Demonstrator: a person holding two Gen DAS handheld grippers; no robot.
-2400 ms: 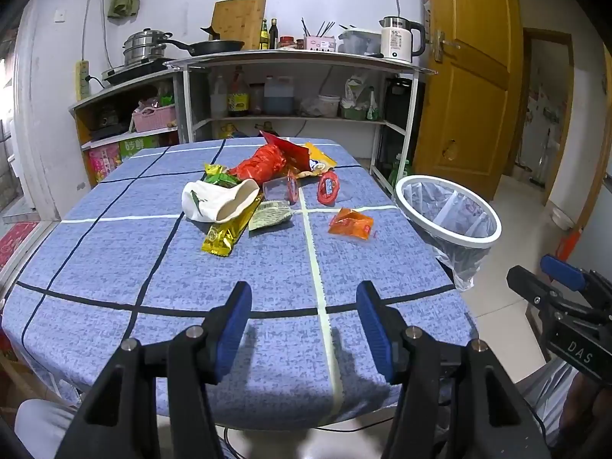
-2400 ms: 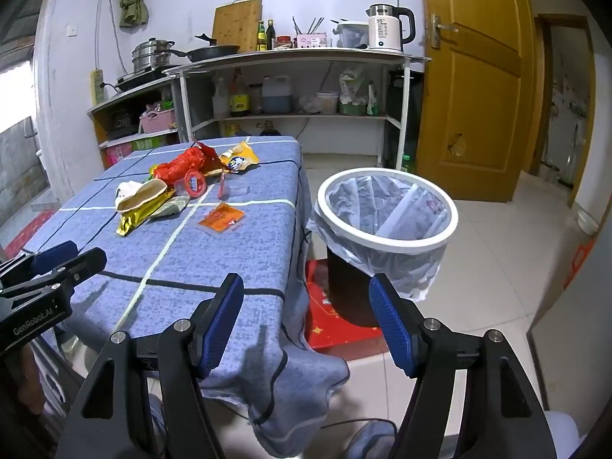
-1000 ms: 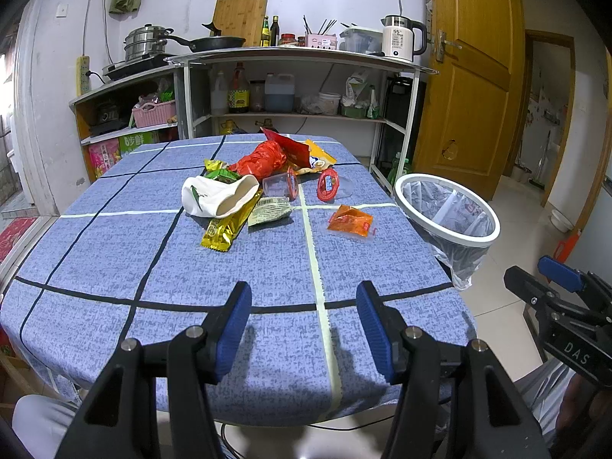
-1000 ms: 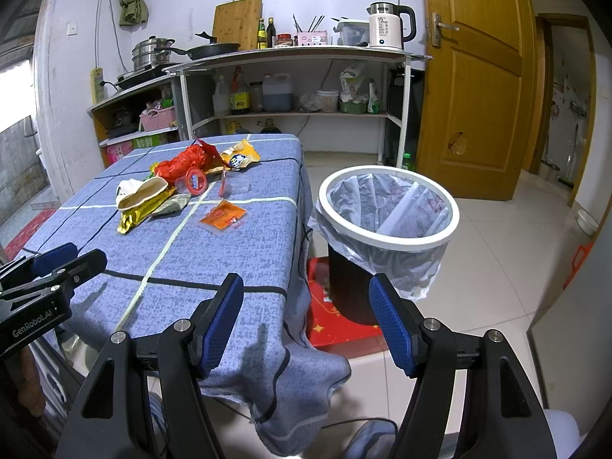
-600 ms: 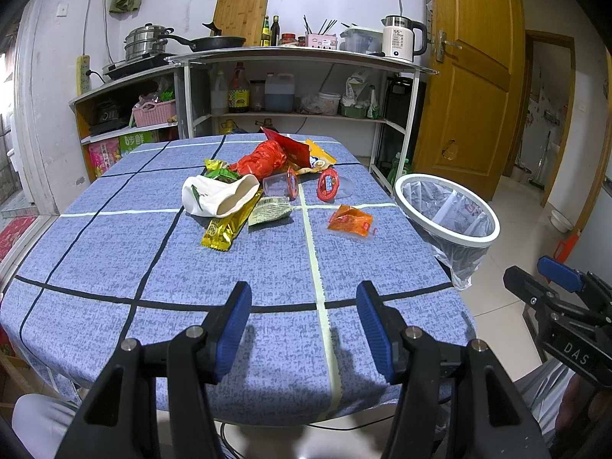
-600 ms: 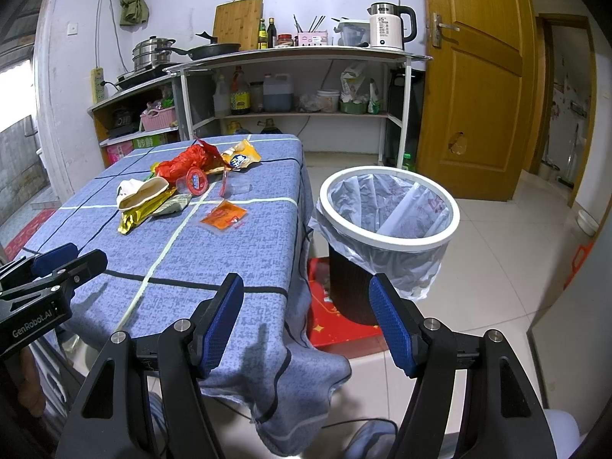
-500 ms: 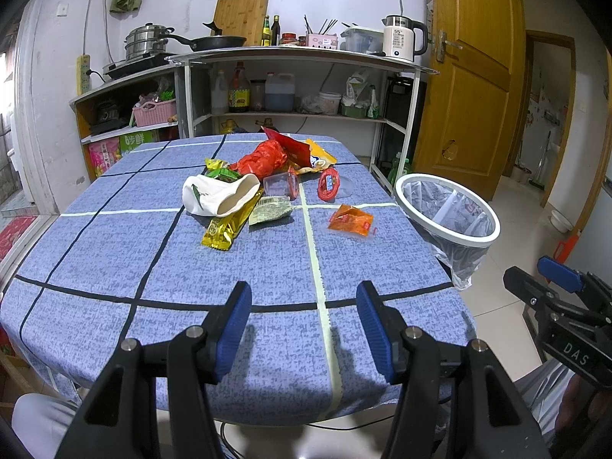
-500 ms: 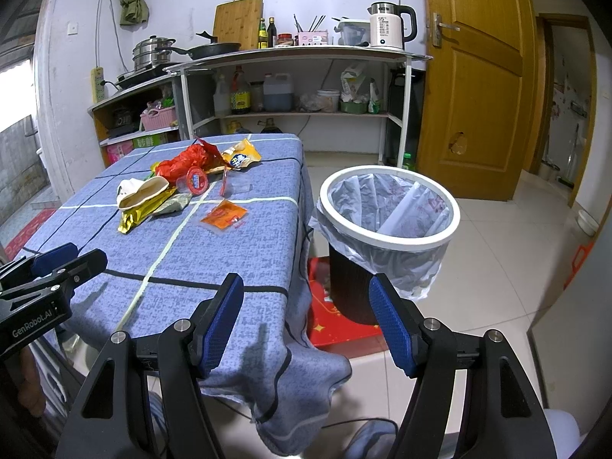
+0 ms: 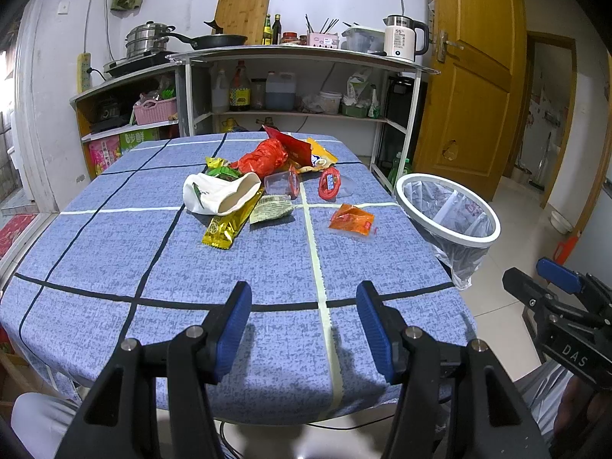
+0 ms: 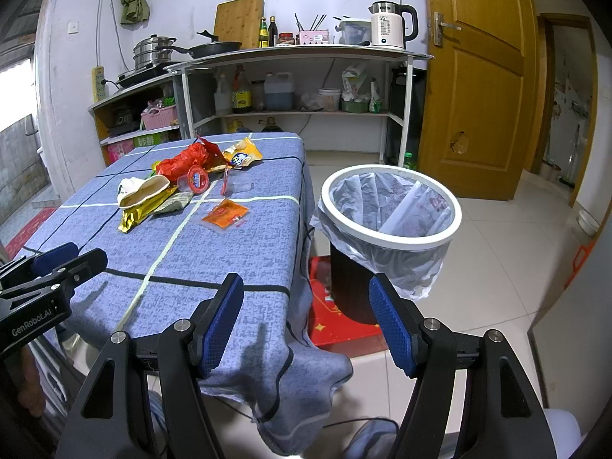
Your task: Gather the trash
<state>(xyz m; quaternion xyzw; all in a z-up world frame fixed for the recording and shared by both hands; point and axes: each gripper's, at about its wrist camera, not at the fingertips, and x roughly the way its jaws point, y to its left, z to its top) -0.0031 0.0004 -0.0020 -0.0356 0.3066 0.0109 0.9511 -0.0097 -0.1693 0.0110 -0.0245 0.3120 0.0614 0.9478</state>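
Note:
Trash lies in a heap on the blue checked tablecloth (image 9: pixel 114 252): a white paper bag (image 9: pixel 218 195), a gold wrapper (image 9: pixel 227 225), a red plastic bag (image 9: pixel 264 158), a clear cup (image 9: pixel 281 183), a red ring (image 9: pixel 329 185) and an orange sachet (image 9: pixel 352 220), also in the right wrist view (image 10: pixel 225 216). A white-rimmed bin with a clear liner (image 10: pixel 390 210) stands on the floor right of the table (image 9: pixel 447 210). My left gripper (image 9: pixel 304 306) is open and empty over the table's near edge. My right gripper (image 10: pixel 306 298) is open and empty beyond the table's near right corner.
Kitchen shelves (image 9: pixel 290 76) with pots, bottles and a kettle (image 10: pixel 390 28) line the back wall. A wooden door (image 10: pixel 474 76) is at the right. A red mat (image 10: pixel 336 325) lies under the bin. Tiled floor (image 10: pixel 516 248) spreads to the right.

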